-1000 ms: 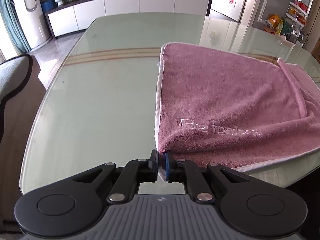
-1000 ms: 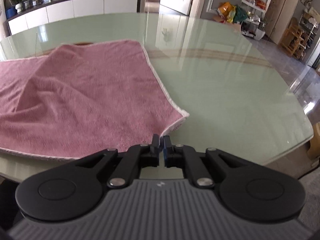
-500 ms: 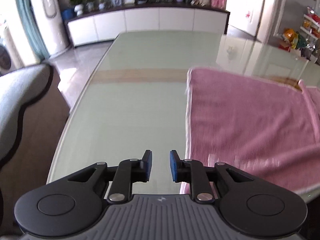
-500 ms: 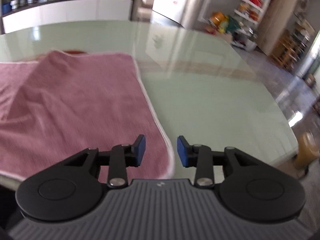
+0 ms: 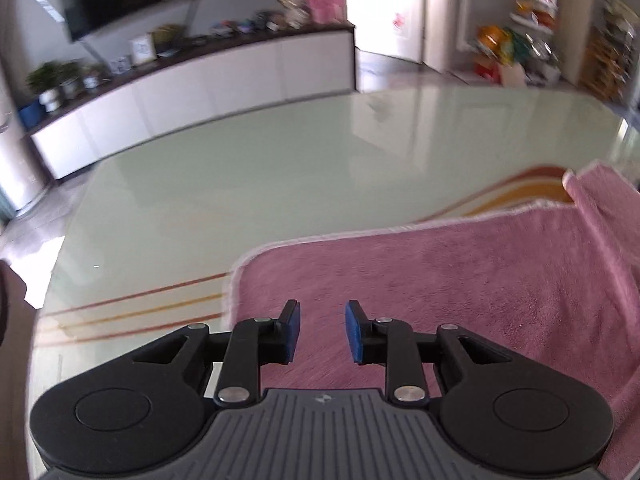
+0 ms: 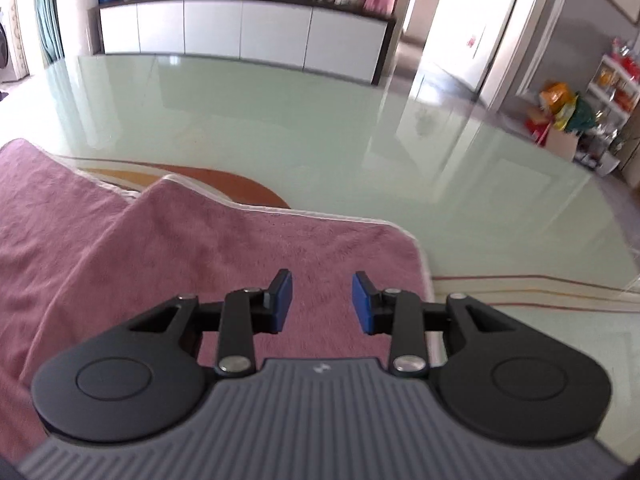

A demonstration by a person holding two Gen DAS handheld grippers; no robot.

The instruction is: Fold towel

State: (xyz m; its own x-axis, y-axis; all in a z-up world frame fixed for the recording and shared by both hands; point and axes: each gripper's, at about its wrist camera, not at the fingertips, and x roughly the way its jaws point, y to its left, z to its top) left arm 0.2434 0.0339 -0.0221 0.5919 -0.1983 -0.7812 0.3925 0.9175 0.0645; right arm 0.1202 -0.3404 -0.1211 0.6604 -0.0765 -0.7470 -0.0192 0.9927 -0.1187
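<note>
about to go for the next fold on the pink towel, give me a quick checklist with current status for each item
1. Left gripper jaws open, nothing held: ok.
2. Right gripper jaws open, nothing held: ok.
3. Both grippers over the towel: ok.
4. Towel lying flat: not ok, a raised ridge runs across it.
5. Far edges aligned: cannot tell, two layers seem offset.
6. Glass table beyond the towel free of clutter: ok.

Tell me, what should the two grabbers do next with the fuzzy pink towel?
Probably lower and pinch its far corners. Both the left gripper and right gripper are open, holding nothing, above the fuzzy pink towel lying on the pale green glass table, near those corners.
</note>
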